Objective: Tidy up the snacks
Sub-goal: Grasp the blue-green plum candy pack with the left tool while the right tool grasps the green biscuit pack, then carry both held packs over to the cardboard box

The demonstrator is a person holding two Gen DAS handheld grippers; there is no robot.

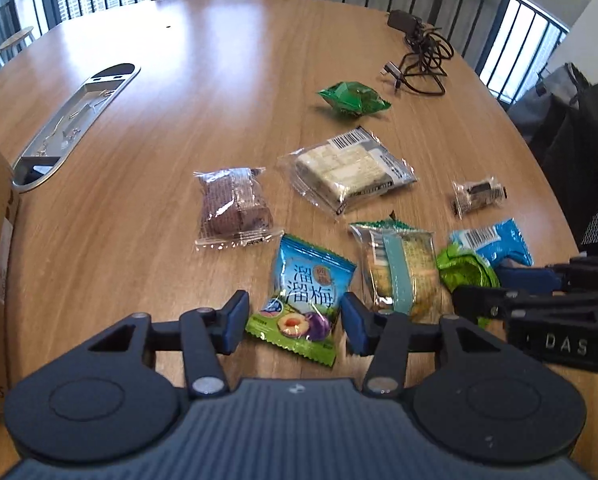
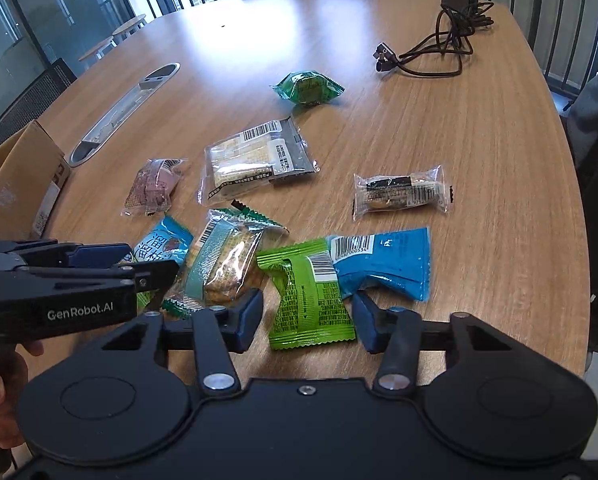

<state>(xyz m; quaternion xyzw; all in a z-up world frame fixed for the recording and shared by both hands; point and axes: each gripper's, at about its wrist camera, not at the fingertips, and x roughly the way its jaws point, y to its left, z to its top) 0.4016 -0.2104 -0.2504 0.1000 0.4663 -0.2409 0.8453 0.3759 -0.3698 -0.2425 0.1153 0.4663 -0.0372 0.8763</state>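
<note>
Snacks lie scattered on the counter [image 1: 139, 160], so each hand-held gripper straddles one: the left [image 1: 295, 322] around the plum packet [image 1: 305, 300], the right [image 2: 307, 316] around the green packet [image 2: 311, 300], pads not yet pressing.

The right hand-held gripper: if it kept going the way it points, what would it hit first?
Probably the light green snack packet lying between the right hand-held gripper's fingers, then the table; depth is hard to judge.

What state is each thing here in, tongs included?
Left tongs: around plum packet, grip unclear.
Right tongs: around light-green packet, grip unclear.
Cardboard box: top flap up.
Cable: loose, tangled.
</note>
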